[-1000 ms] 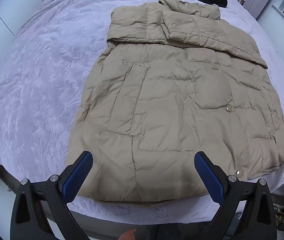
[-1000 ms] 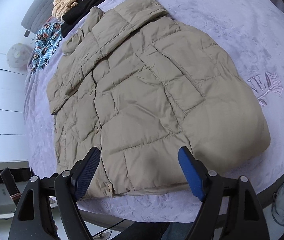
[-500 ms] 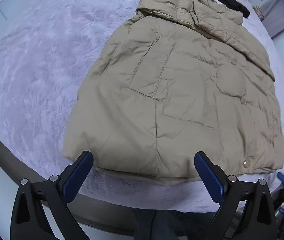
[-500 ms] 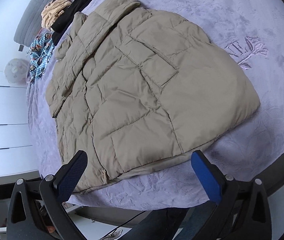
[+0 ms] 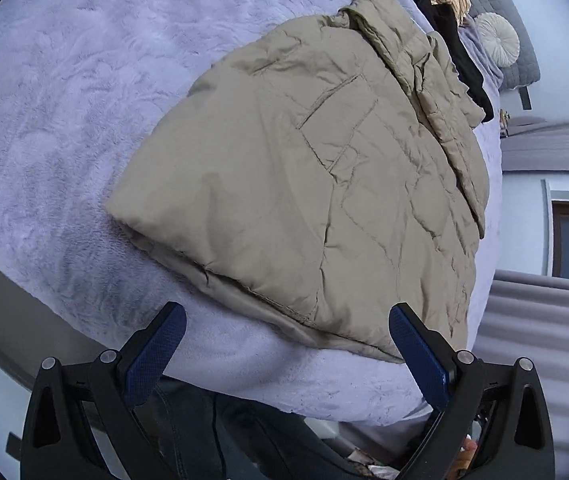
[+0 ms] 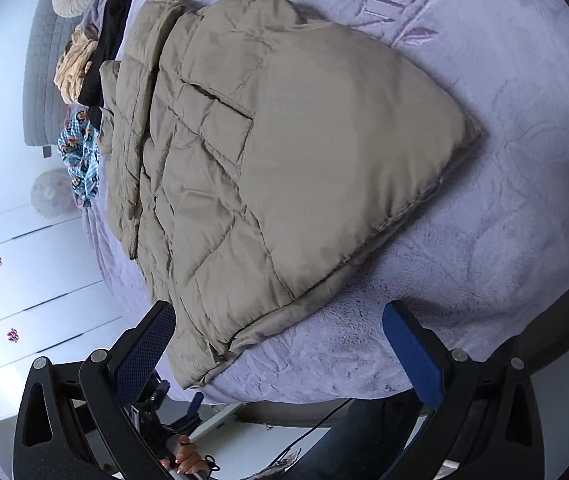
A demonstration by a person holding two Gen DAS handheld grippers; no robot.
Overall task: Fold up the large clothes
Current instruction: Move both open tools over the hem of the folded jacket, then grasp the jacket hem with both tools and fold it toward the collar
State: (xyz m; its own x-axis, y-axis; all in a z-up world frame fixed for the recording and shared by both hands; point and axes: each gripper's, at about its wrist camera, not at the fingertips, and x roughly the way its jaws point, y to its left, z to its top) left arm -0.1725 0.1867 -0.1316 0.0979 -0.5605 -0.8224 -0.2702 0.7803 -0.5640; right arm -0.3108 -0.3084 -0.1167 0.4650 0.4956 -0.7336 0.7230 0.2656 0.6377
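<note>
Your left hand-held gripper [image 5: 286, 330] and right hand-held gripper [image 6: 280, 330] both gape wide, holding nothing, just above the near hem of the folded jacket [image 5: 324, 184] lying flat on the bed [image 5: 64, 100].

I see bare lilac blanket [image 5: 64, 112] open on the jacket's left side and another clear stretch [image 6: 524, 184] on its right, with a narrow free strip along the near bed edge below the hem. The puffy beige jacket [image 5: 324, 184] fills the middle. Beyond its collar, a black garment [image 6: 104, 56], a tan bundle [image 6: 74, 70] and a blue patterned cloth [image 6: 80, 156] crowd the far end.
</note>
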